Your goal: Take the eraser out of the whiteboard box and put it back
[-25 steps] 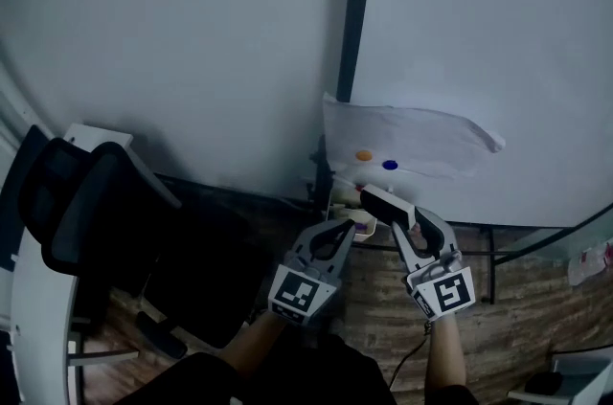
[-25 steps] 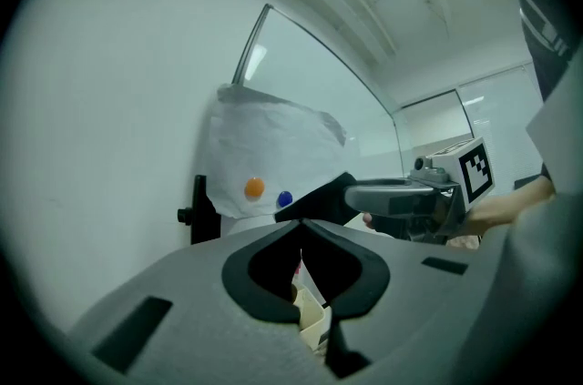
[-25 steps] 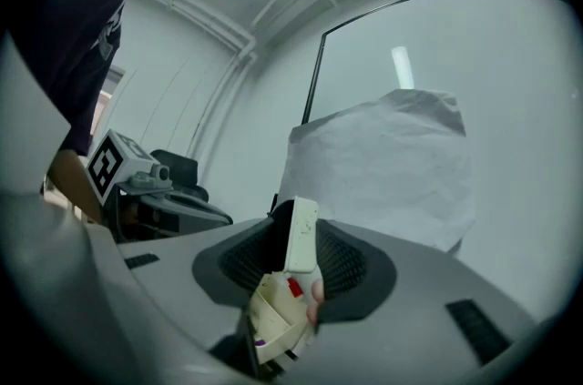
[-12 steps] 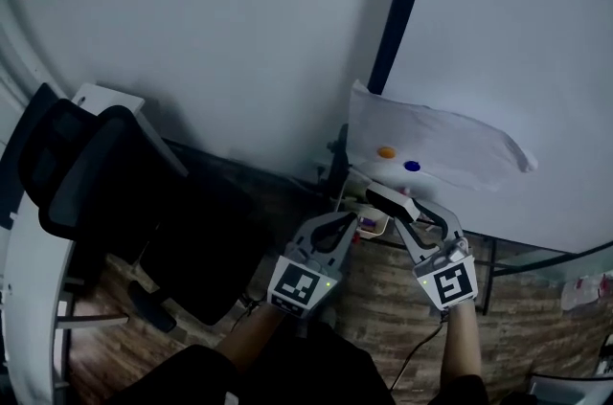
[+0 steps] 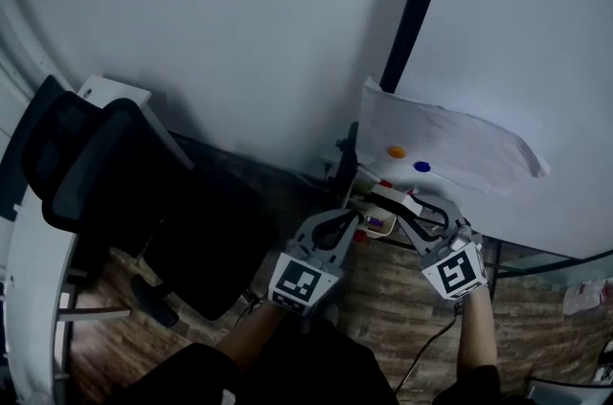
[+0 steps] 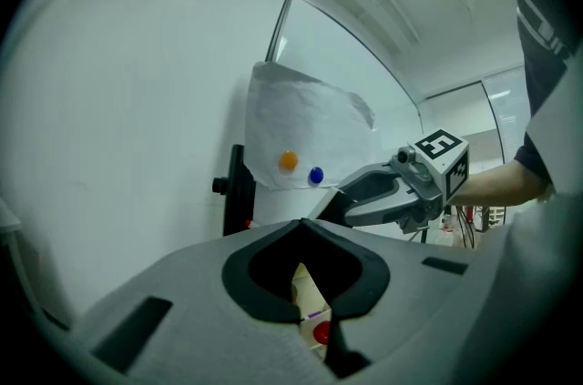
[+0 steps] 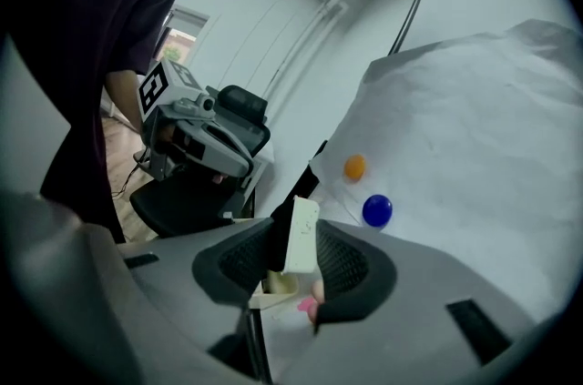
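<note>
A white eraser [image 7: 301,233] with a dark felt side stands on edge between my right gripper's [image 7: 299,238] pads, which are shut on it. In the head view that eraser [image 5: 391,197] hangs just over the cream whiteboard box [image 5: 367,213], held by the right gripper [image 5: 397,202]. The box [image 7: 271,286] shows below the jaws, with something pink in it. My left gripper [image 5: 352,219] is beside the box on its left, jaw tips together, nothing held. Through its jaws [image 6: 302,228] I see the box [image 6: 304,294] and a red item inside.
A whiteboard [image 5: 517,30] on a black post [image 5: 417,1] carries a white paper sheet [image 5: 460,149] pinned by an orange magnet [image 5: 396,151] and a blue magnet [image 5: 421,168]. A black office chair [image 5: 105,192] stands at the left on a wooden floor [image 5: 383,317].
The right gripper has rolled and sunk with the eraser, down to the box. The left gripper has drifted slightly lower and stays shut.
</note>
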`<state>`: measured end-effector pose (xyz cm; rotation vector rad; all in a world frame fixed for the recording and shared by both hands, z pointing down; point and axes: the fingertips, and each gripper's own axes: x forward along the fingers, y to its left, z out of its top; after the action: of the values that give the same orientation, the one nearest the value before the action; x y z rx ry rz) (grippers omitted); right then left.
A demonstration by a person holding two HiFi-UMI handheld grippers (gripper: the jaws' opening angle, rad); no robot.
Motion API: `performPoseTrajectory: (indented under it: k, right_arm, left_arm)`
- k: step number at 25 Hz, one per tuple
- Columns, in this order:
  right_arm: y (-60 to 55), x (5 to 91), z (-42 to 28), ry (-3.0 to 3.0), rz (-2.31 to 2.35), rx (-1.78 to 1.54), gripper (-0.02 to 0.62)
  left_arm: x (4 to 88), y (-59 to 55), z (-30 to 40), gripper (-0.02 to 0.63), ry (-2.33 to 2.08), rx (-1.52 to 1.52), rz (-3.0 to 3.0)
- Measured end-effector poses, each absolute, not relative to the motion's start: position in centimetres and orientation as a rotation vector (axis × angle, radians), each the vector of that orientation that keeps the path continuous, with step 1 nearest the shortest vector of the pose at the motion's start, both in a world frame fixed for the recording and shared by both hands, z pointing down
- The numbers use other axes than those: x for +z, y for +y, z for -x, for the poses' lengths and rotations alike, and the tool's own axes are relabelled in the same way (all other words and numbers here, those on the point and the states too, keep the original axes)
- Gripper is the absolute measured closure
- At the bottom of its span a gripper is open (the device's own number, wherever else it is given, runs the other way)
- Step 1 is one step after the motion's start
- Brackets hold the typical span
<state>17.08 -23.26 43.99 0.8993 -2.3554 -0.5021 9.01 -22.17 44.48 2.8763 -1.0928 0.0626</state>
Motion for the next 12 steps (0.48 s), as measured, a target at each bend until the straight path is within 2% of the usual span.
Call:
performPoseTrajectory:
  k: [12]
  right_arm:
    - [-25.8,47.7,-16.2,-2.27,-0.707,-0.418,0.465]
  left_arm:
    - [45.3,-23.4,-5.6,0.601,-1.187,0.07,-2.838]
